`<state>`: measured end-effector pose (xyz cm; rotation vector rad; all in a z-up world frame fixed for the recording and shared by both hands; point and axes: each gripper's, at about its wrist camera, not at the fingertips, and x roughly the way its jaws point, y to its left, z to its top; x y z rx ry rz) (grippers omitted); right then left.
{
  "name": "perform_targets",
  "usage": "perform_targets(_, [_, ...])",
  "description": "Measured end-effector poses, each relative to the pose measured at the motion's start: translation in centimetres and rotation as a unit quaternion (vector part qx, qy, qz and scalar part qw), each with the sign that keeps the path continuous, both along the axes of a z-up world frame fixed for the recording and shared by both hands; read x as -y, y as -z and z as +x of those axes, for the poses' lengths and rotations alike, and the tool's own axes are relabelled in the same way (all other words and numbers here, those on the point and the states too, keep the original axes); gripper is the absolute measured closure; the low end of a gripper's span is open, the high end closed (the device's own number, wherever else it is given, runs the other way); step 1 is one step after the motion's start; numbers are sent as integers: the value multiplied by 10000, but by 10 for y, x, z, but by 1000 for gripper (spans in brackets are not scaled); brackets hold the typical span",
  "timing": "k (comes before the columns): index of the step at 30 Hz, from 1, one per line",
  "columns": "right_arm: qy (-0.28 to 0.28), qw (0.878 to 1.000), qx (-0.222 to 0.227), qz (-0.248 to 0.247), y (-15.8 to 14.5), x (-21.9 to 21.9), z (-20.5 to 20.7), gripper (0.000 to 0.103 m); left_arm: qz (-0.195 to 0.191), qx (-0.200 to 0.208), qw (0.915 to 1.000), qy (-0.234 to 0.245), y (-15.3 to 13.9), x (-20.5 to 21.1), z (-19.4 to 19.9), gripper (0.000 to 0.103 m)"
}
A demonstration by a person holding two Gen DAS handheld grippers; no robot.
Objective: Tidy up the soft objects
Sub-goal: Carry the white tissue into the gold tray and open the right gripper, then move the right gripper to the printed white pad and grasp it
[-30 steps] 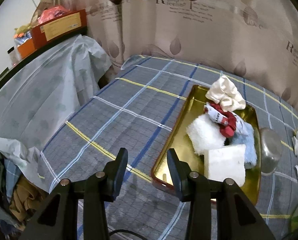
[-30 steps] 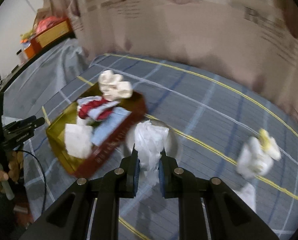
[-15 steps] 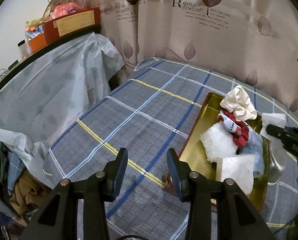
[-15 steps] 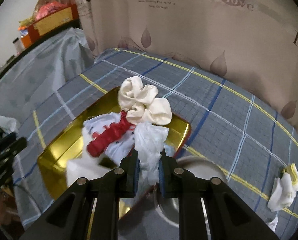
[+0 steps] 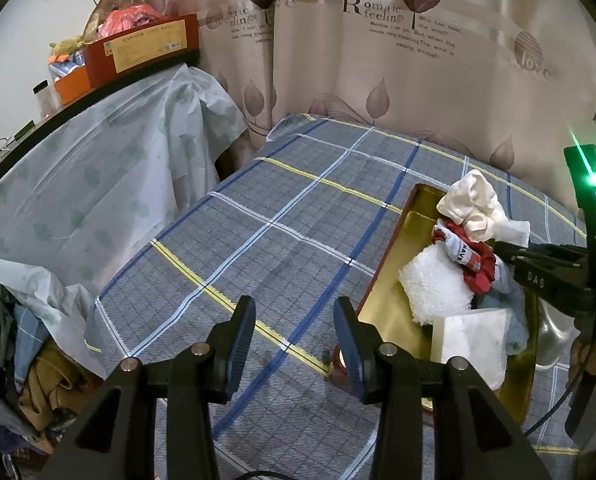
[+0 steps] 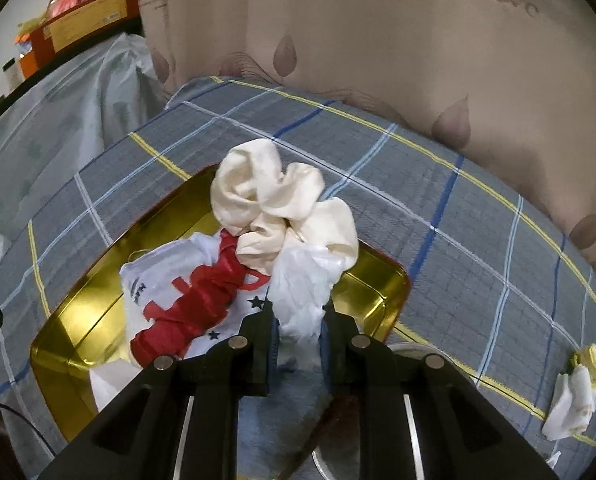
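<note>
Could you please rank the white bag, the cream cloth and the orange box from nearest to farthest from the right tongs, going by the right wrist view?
1. White bag: between the right tongs, whose jaws have just been opening.
2. Cream cloth: just beyond, at the tray's far end.
3. Orange box: far upper left, on the shelf.

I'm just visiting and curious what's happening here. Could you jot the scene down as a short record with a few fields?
Surface: plaid cloth
Container: gold tray
In tray: cream cloth, red and white fabric, fluffy white towel, white sponge block
Right gripper: jaws just been opening, crumpled white plastic between them, over the tray
Left gripper: open, holding nothing
Outside tray: white and yellow wad
</note>
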<state>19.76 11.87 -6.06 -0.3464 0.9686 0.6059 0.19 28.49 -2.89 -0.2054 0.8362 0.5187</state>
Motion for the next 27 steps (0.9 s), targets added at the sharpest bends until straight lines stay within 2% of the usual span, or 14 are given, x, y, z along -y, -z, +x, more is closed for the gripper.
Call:
perform_targets(4, [-113, 9997, 129, 154, -11, 0, -8, 56, -29, -11, 10000, -11, 1, 0, 0, 62])
perform_targets(6, [-170, 9995, 189, 171, -16, -1, -12, 53, -51, -15, 10000, -5, 2, 1, 1, 62])
perform_targets(9, [-238, 9990, 171, 348, -26, 1, -18, 40, -30, -12, 10000, 11, 2, 3, 1, 62])
perform_targets(15, [-415, 9974, 239, 545, -47, 12, -38, 30, -75, -28, 10000, 50, 4, 6, 2, 62])
perform_targets(19, [-470, 9965, 203, 663, -59, 32, -52, 28, -25, -50, 10000, 55, 4, 8, 3, 62])
perform_targets(27, [-241, 9969, 110, 743, -79, 112, -76, 27, 3, -65, 10000, 63, 5, 10, 3, 61])
